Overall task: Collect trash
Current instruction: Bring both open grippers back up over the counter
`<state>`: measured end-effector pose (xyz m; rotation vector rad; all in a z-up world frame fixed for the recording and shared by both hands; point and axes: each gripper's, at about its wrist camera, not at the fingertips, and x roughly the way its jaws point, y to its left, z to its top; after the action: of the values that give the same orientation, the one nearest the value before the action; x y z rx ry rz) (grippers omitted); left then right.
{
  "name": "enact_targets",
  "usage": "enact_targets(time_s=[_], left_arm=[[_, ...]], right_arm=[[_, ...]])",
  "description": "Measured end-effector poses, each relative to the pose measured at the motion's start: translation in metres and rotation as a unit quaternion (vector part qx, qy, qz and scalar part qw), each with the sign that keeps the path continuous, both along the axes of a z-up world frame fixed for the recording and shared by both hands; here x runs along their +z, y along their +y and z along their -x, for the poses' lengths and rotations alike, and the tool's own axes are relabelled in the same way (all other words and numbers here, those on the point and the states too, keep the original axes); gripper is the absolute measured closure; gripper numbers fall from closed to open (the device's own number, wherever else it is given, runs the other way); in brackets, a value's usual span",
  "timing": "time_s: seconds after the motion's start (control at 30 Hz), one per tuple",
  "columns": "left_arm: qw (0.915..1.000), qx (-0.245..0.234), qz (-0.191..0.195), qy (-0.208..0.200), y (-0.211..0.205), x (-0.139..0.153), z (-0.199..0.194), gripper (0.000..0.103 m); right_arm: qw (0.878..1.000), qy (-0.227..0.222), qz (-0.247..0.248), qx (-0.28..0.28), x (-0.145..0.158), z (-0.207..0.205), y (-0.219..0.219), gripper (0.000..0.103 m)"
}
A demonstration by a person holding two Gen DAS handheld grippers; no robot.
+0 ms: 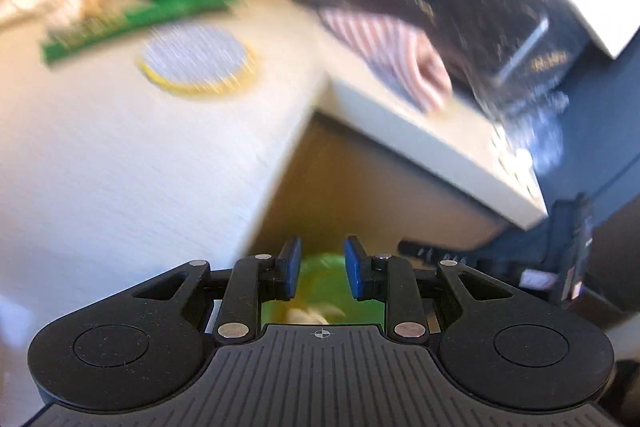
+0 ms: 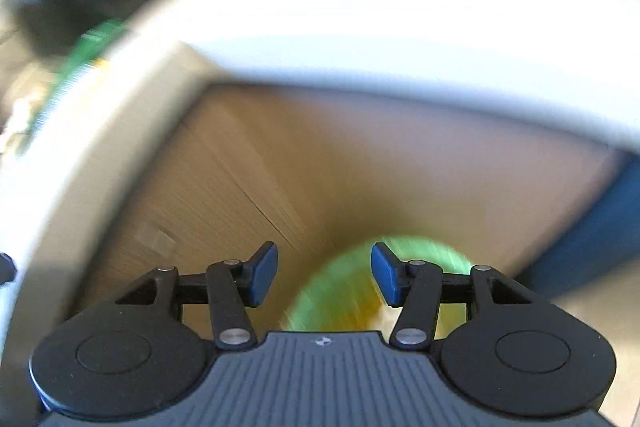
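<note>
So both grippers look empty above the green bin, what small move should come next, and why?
Probably send the left gripper back over the table toward the green wrapper: its jaws are open with nothing between them, and the wrapper lies beside the round yellow-rimmed lid.

You could not read the green wrapper (image 1: 136, 17) in the upper left; it was too smeared. Your left gripper (image 1: 322, 267) hid most of the green bin (image 1: 324, 279) at the bottom. The right view was blurry, and the table (image 2: 360, 39) looked like a white streak.
</note>
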<state>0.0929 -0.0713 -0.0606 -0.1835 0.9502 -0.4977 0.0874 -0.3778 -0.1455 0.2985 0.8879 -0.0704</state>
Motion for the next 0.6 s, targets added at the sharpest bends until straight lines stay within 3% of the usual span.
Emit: enact_targets(time_s=[0.1, 0.17, 0.3, 0.4, 0.5, 0.57, 0.6], left_arm=[[0.9980, 0.050, -0.012, -0.037, 0.027, 0.020, 0.008, 0.076], [0.9946, 0.091, -0.017, -0.047, 0.046, 0.028, 0.012, 0.076], [0.9855, 0.160, -0.024, -0.052, 0.079, 0.035, 0.020, 0.076], [0.9811, 0.187, -0.021, -0.045, 0.090, 0.032, 0.024, 0.076], [0.9782, 0.202, -0.029, -0.037, 0.095, 0.030, 0.028, 0.076], [0.9762, 0.211, -0.033, -0.039, 0.101, 0.030, 0.035, 0.076], [0.9754, 0.214, -0.035, -0.041, 0.102, 0.030, 0.038, 0.076]], right_arm=[[0.996, -0.057, 0.013, 0.060, 0.041, -0.025, 0.037, 0.049], [0.990, -0.087, 0.016, 0.107, 0.063, -0.042, 0.065, 0.040], [0.974, -0.109, 0.038, 0.195, 0.082, -0.084, 0.125, 0.039], [0.959, -0.125, 0.061, 0.246, 0.086, -0.115, 0.161, 0.039], [0.953, -0.121, 0.076, 0.266, 0.072, -0.151, 0.185, 0.039], [0.953, -0.102, 0.083, 0.273, 0.064, -0.171, 0.195, 0.057], [0.951, -0.106, 0.089, 0.276, 0.060, -0.175, 0.197, 0.057]])
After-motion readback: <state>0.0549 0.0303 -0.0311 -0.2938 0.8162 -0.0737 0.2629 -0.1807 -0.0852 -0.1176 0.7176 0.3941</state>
